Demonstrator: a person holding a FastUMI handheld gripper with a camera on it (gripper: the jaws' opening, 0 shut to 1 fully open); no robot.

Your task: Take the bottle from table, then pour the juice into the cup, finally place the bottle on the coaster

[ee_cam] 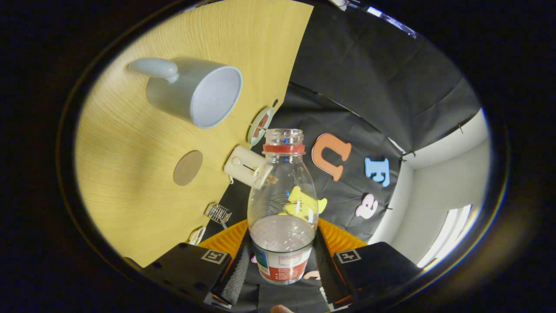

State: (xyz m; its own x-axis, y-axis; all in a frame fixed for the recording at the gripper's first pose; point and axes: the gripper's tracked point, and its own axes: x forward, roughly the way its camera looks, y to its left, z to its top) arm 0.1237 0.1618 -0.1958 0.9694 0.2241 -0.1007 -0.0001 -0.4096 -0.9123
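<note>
My gripper (280,265) is shut on a clear plastic bottle (282,195), both fingers pressing its labelled lower part. The bottle has no cap, a red ring under its open mouth, and a little pale liquid low inside. The whole view is rolled, so the wooden table (139,208) stands to the left of the bottle. On it a light grey cup (195,91) with a handle sits beyond the bottle's mouth and to the left, its white inside showing. A round brown coaster (188,168) lies on the table nearer the fingers than the cup.
A cream box-like object (244,165) sits at the table's edge just left of the bottle neck. A round green-rimmed disc (260,126) lies beyond it, and a small wire clip (218,213) nearer the fingers. Black cloth wall and a white wall lie behind the bottle.
</note>
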